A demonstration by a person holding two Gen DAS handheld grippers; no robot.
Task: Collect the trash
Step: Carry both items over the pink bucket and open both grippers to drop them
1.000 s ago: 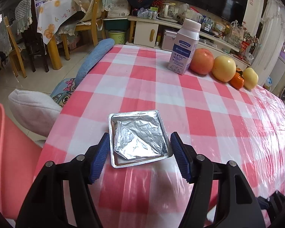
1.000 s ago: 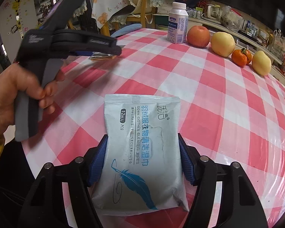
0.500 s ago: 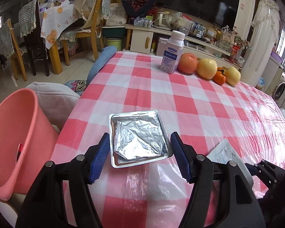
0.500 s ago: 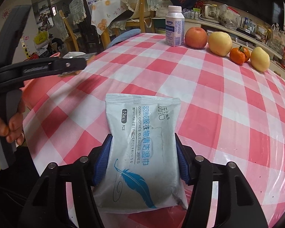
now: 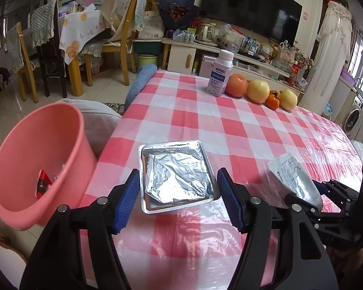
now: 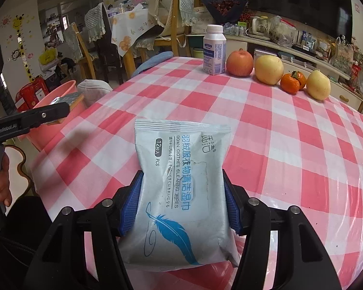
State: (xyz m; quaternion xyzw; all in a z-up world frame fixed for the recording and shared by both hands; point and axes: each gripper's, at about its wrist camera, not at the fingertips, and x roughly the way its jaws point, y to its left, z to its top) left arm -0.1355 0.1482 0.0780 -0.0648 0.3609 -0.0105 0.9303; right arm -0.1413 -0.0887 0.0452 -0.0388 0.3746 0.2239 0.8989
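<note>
The left gripper (image 5: 177, 194) pinches a shallow foil tray (image 5: 175, 175) between its blue ribbed pads (image 5: 125, 203), the tray's crinkled silver lining folded over inside a flat embossed rim. The tray hangs level above the near edge of the red-and-white checked tablecloth (image 5: 230, 125), just right of a pink plastic bucket (image 5: 40, 159) that stands off the table's corner with a red wrapper (image 5: 42, 183) and what look like other scraps at its bottom.

The right gripper (image 6: 181, 205) is clamped on a pale blue-grey pack of cleaning wipes (image 6: 181, 183), its pads (image 6: 130, 205) pressing in the pack's sides. The soft pouch is printed with a blue feather, "DOWN CLOTHES CLEANING WIPES" and "12 PCS", and has a crimped top seam; it is held over the tablecloth, and the left wrist view catches it (image 5: 292, 178) at the right.

At the table's far side a white drink bottle (image 6: 214, 49) stands beside a row of fruit: a red apple (image 6: 239, 63), a yellow apple (image 6: 269, 69), a persimmon (image 6: 292, 82) and a yellow pear (image 6: 318, 85).
</note>
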